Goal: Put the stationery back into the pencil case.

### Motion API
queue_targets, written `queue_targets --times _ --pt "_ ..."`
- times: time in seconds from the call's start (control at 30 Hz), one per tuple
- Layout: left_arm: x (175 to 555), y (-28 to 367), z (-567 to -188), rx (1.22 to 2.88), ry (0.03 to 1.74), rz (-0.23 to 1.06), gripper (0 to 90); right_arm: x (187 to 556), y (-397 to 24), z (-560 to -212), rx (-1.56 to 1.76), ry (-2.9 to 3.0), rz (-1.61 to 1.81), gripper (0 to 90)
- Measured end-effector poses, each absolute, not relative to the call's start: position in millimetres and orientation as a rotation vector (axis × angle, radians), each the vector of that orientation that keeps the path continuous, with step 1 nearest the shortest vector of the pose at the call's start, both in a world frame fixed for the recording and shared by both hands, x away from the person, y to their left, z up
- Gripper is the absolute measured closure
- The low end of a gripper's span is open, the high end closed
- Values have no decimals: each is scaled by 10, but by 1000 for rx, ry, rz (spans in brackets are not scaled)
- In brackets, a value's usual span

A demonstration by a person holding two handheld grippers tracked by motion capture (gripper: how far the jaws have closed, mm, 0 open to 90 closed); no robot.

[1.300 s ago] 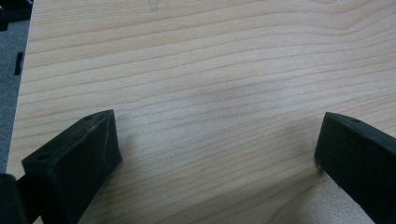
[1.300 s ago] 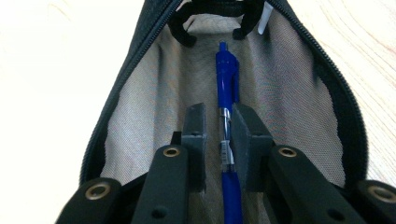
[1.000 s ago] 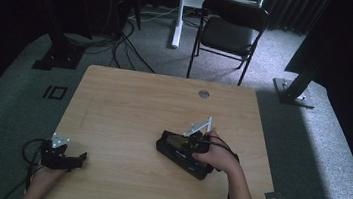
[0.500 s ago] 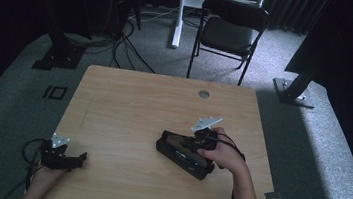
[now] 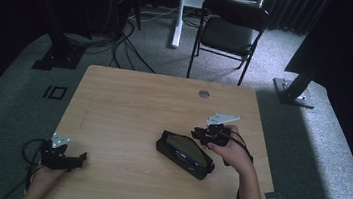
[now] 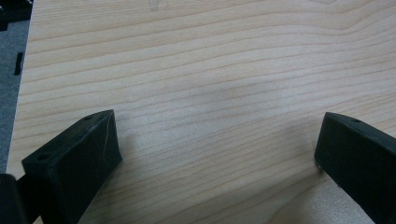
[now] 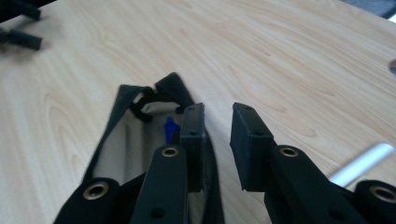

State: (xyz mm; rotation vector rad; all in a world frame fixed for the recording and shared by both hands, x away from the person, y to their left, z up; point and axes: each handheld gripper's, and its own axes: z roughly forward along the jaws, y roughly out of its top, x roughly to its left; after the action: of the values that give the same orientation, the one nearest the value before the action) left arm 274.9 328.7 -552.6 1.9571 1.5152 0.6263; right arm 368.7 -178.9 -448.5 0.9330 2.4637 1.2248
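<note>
The left gripper [image 5: 75,157] rests at the tabletop's [image 5: 129,99] near left corner, jaws spread wide over bare wood, well apart from the work. The black pencil case [image 5: 183,153] lies mid-tabletop, its long axis running diagonally, mouth open on a blue pen [image 7: 170,127]. The right gripper [image 7: 217,128] is nearer: jaws nearly together, pinching nothing, the case just below and left of them.

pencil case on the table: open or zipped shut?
Open. The pencil case gapes along its top in the right gripper view, showing a pale lining and a blue pen inside; the high view shows its mouth spread too.
</note>
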Motion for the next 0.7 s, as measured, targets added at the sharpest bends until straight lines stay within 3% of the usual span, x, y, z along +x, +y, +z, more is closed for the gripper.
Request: queue_targets --times 0.7 --pt "2749 3287 -5527 1957 1515 626 3 3913 -2165 -4732 1292 2108 1135 746"
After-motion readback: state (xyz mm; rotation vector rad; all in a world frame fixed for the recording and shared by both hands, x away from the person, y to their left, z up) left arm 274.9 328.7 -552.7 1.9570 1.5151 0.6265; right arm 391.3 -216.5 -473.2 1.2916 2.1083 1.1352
